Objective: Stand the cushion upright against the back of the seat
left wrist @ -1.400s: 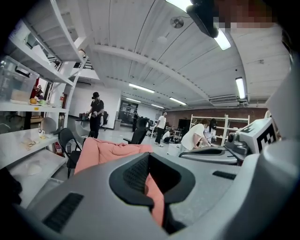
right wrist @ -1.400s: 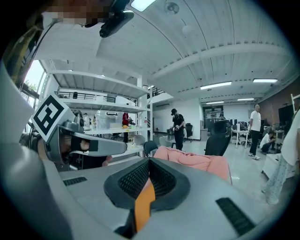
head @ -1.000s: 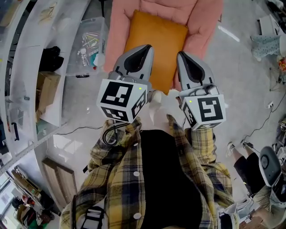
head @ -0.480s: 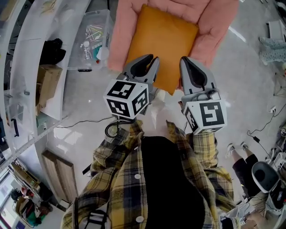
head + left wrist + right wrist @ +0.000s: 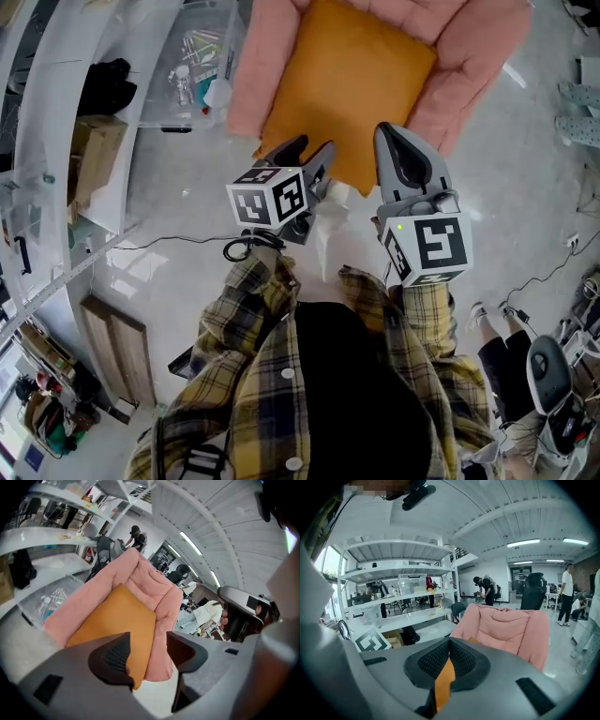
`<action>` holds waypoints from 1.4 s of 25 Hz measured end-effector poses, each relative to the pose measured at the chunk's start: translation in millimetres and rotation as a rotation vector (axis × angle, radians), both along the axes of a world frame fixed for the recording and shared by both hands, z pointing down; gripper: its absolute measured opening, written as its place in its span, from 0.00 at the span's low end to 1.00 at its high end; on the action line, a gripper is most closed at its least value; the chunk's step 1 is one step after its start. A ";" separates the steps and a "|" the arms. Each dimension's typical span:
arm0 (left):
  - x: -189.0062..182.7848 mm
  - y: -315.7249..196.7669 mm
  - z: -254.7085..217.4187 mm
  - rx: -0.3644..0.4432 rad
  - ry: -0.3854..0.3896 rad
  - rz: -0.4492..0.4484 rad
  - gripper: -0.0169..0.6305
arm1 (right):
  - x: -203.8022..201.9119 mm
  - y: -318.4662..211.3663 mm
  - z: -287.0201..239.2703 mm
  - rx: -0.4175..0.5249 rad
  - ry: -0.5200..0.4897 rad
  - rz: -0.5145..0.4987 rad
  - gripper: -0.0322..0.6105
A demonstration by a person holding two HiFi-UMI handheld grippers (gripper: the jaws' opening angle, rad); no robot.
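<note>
An orange cushion (image 5: 352, 84) lies flat on the pink padded seat (image 5: 469, 66), its near edge toward me. My left gripper (image 5: 309, 150) hovers just short of the cushion's near left corner. Its jaws have just been opening and stand apart with nothing between them. In the left gripper view the cushion (image 5: 117, 620) and seat (image 5: 150, 581) lie beyond the left gripper (image 5: 147, 644). My right gripper (image 5: 389, 133) is shut and empty over the cushion's near right edge. In the right gripper view only a sliver of cushion (image 5: 444, 679) shows below the right gripper (image 5: 449, 641), with the seat (image 5: 506, 627) behind.
White shelving (image 5: 66, 141) runs along the left, with a clear plastic box (image 5: 192, 75) and a cardboard box (image 5: 94, 173) beside the seat. A black cable (image 5: 169, 246) lies on the glossy floor. People (image 5: 483, 590) stand in the background.
Both grippers have sunk toward the cushion's near edge. The left gripper has rolled and its jaws, shut a second ago, now stand apart. The right jaws stayed shut.
</note>
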State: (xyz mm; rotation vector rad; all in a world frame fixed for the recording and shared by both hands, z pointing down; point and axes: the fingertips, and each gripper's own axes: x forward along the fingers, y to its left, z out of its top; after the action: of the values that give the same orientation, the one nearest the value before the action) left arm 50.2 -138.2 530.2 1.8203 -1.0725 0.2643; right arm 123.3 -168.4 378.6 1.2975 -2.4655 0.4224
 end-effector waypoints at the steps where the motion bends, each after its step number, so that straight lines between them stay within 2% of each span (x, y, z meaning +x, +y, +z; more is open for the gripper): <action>1: -5.0 4.7 12.4 -0.029 0.015 -0.028 0.40 | -2.8 0.3 4.8 -0.009 0.002 -0.007 0.07; 3: -16.7 14.1 36.5 -0.085 0.018 -0.079 0.40 | -8.3 0.5 14.6 -0.024 0.006 -0.018 0.07; 8: -41.9 33.5 89.8 -0.197 -0.039 -0.151 0.40 | -20.0 -0.4 40.9 -0.061 0.006 -0.039 0.07; 15: -84.2 65.0 170.8 -0.349 -0.039 -0.286 0.40 | -36.8 8.7 78.7 -0.112 0.026 -0.074 0.07; 18: -98.5 81.3 201.0 -0.391 -0.044 -0.334 0.40 | -38.5 16.4 98.9 -0.146 0.039 -0.081 0.08; 28: -114.7 86.7 266.5 -0.377 0.001 -0.394 0.41 | -54.5 32.5 138.9 -0.221 0.048 -0.117 0.07; 35: -114.1 69.9 283.5 -0.316 0.101 -0.359 0.45 | -62.4 31.5 148.6 -0.221 0.058 -0.140 0.07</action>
State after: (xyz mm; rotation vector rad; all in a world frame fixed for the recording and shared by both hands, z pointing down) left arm -63.9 -68.3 813.6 1.3214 -1.1891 0.1161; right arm 60.9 -136.9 527.3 1.0279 -2.3659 0.5930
